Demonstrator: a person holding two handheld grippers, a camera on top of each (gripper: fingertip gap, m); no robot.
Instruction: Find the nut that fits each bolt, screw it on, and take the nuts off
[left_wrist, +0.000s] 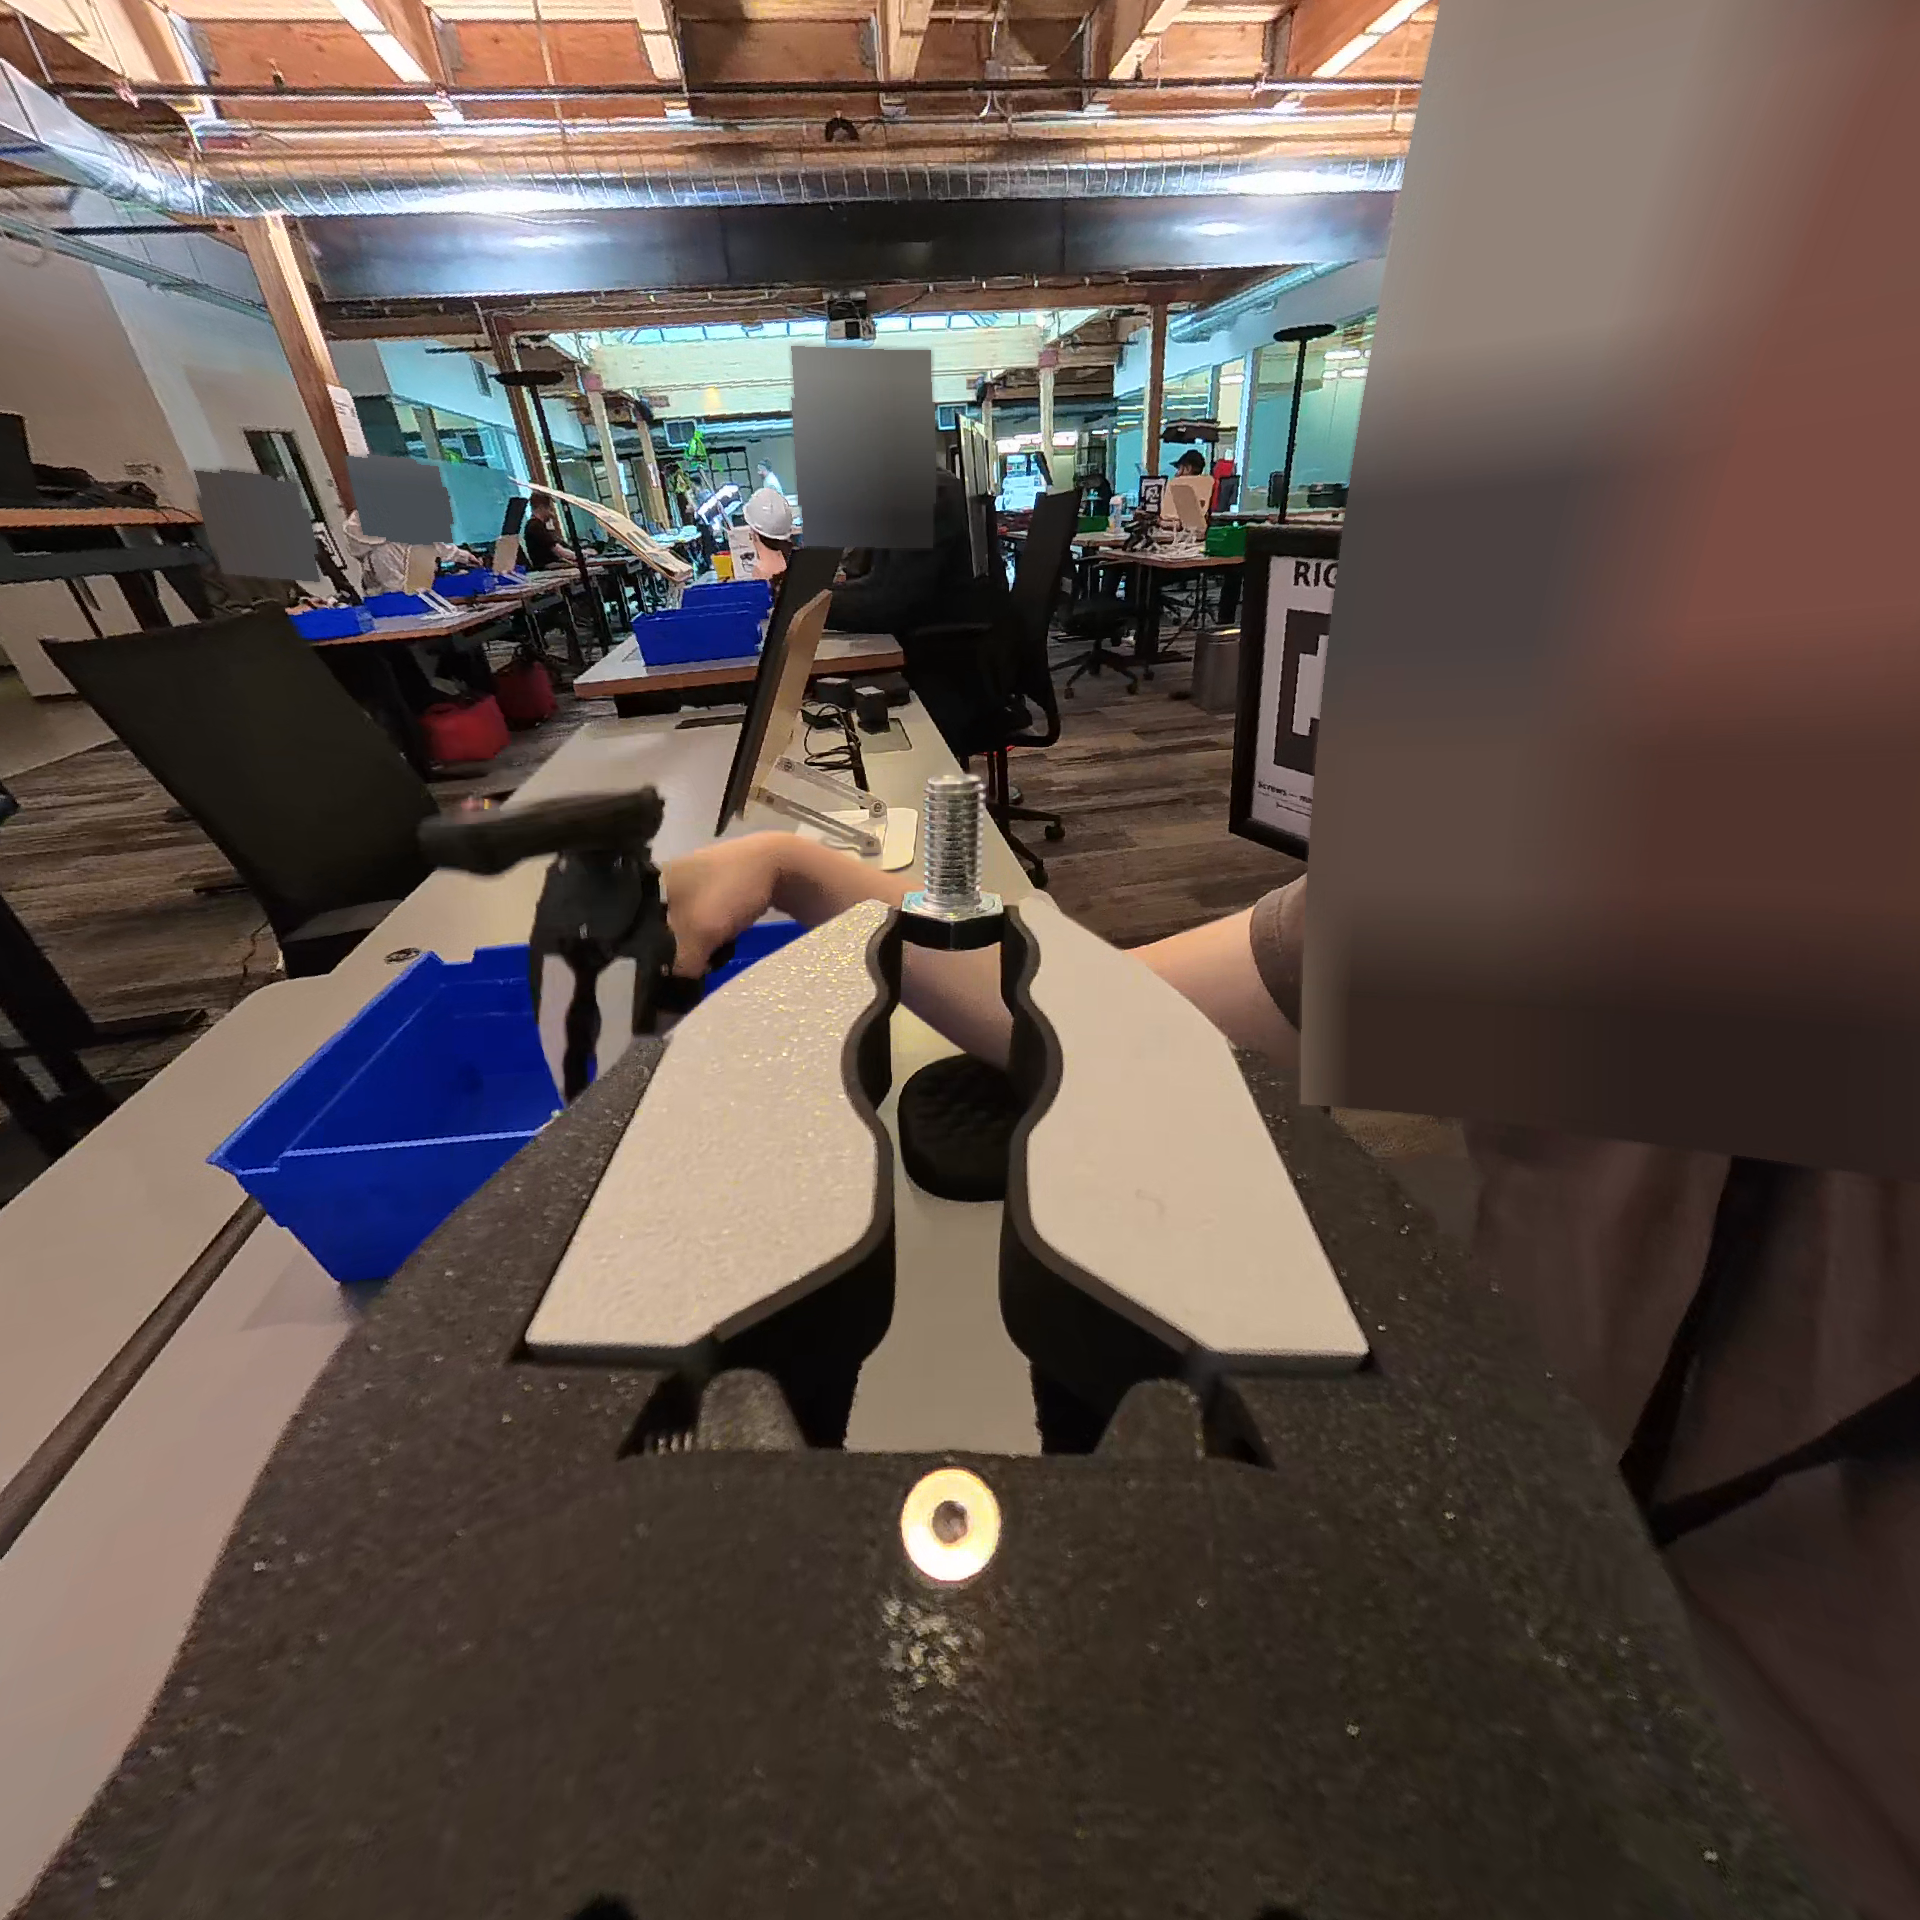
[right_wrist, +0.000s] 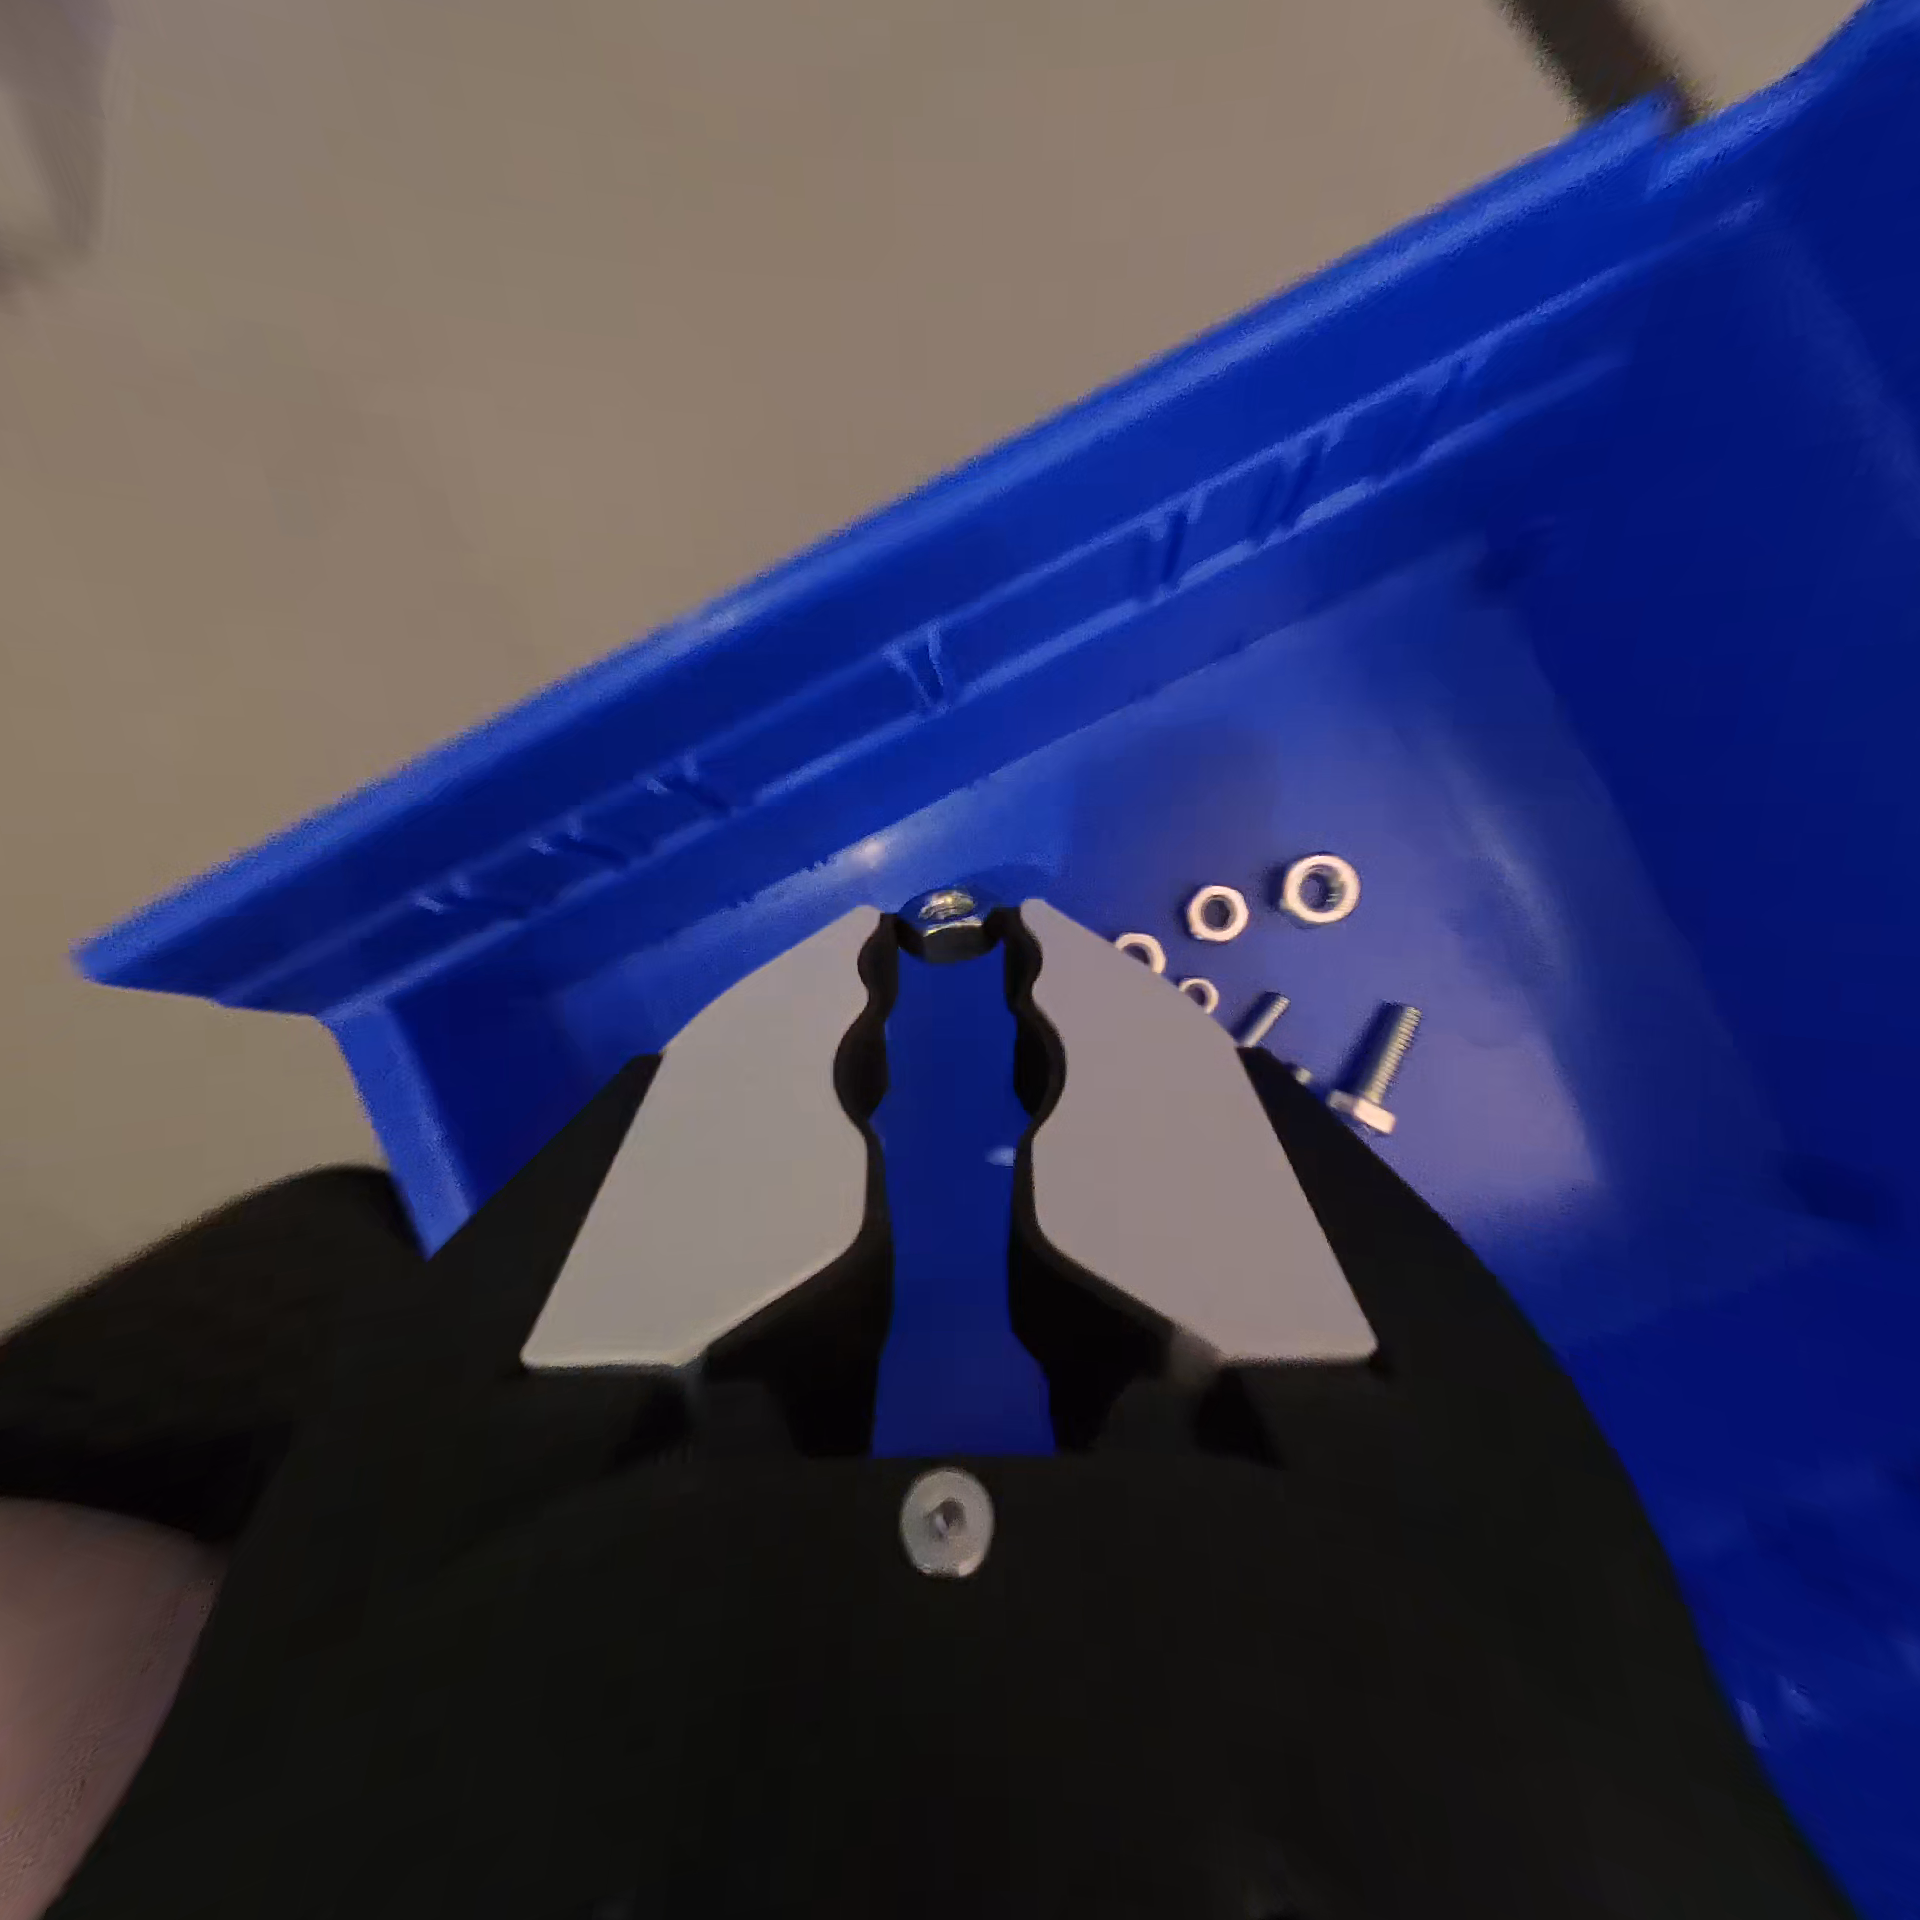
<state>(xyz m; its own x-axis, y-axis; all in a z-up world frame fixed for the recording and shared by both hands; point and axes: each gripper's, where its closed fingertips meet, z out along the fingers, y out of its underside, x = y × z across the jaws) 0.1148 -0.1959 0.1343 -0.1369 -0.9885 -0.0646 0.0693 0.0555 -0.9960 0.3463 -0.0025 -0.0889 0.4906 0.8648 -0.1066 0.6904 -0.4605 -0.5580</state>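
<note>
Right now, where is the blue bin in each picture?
Left wrist view: the blue bin sits on the table at the left, beyond the left gripper that holds a bolt upright.
Right wrist view: the blue bin fills the middle and right; loose nuts and a bolt lie inside.
Shared landmark: the right gripper, which holds a nut, reaches into the bin.

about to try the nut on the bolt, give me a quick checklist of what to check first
1. Left gripper shut on the bolt by its head: ok.
2. Bolt thread upright and bare: ok.
3. Right gripper shut on a nut: ok.
4. Nut lifted out of the blue bin: not ok, it is low inside.
5. Nut size fits the bolt: cannot tell.
6. Spare nuts left in the bin: ok.
</note>
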